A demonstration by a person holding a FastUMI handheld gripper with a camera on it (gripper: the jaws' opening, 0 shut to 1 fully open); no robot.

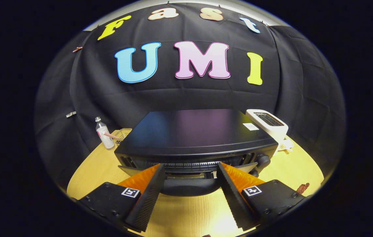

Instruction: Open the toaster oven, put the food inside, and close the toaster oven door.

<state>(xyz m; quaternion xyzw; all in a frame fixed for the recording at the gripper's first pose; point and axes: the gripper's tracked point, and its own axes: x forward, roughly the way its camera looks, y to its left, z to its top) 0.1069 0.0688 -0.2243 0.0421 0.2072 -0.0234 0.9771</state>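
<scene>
Hovering above the wooden surface point(186, 214), the gripper point(191, 171) holds its jaws wide and empty, their tips level with the upper front of the toaster oven point(193, 131). The door point(188, 187) seems to hang part-way down between the jaws, its dark curved edge showing just below the tips, though how far it has dropped cannot be told from this angle. Judging by that, the opening step is in hand and not yet finished. The next move calls for drawing or pressing the door fully down, then fetching the food; which item here is the food cannot be told.

Behind the jaws, the oven's black top spreads wide, a small label near its right rear corner and knobs point(262, 161) on the right of its front. A white toaster point(268, 123) stands just beside the oven on the right, touching or nearly so. To the left, near the rear, a small clear bottle point(104, 133) stands beside a wire rack point(122, 135). A small reddish-brown item point(303, 188) lies on the surface right of the gripper, well apart from the oven. Nothing stands between the jaws and the door.
</scene>
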